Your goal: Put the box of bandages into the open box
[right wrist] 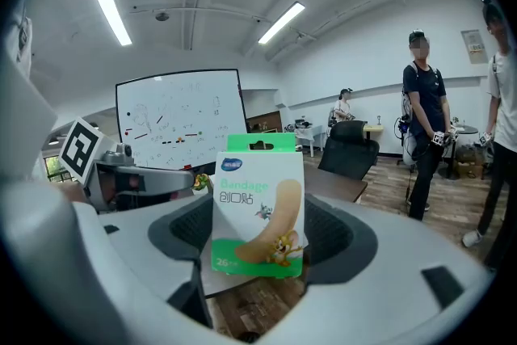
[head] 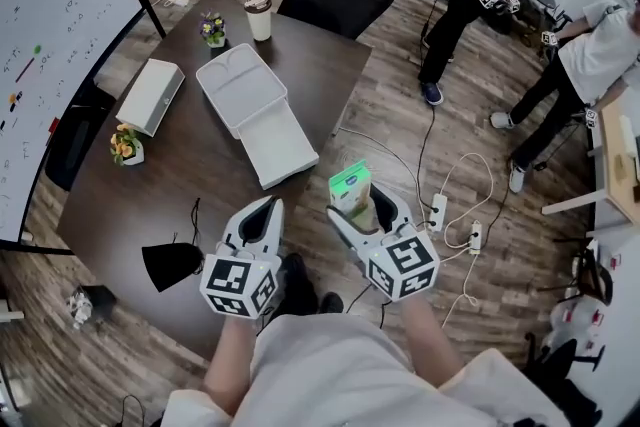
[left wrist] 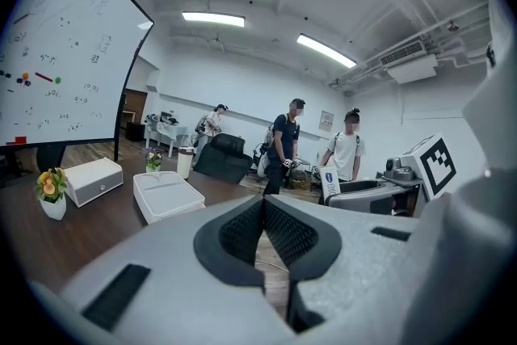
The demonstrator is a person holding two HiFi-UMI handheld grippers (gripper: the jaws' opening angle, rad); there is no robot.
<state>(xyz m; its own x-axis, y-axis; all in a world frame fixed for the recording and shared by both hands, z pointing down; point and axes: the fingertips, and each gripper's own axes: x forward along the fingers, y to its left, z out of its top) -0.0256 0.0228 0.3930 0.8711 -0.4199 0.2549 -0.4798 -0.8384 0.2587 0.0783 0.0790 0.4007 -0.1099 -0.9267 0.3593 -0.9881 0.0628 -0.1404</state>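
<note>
Right tool (head: 366, 212) is gripping the box of bandages (head: 351, 187) between its jaws. The box is standing upright, printed front facing the right gripper view's camera, green strip on top. It is hanging over the near right edge of the dark surface (head: 190, 185), not inside the open box (head: 285, 143). The open box is lying white on the surface with its lid flat behind it, just left of the bandages in the head view. Left tool (head: 263, 213) is clenched with the pads meeting and nothing between them, hovering over the near edge. Also sitting on the surface: a closed white box (head: 150, 95), a paper cup (head: 259, 17), two flower pots (head: 212, 29) and a black pouch (head: 172, 263).
</note>
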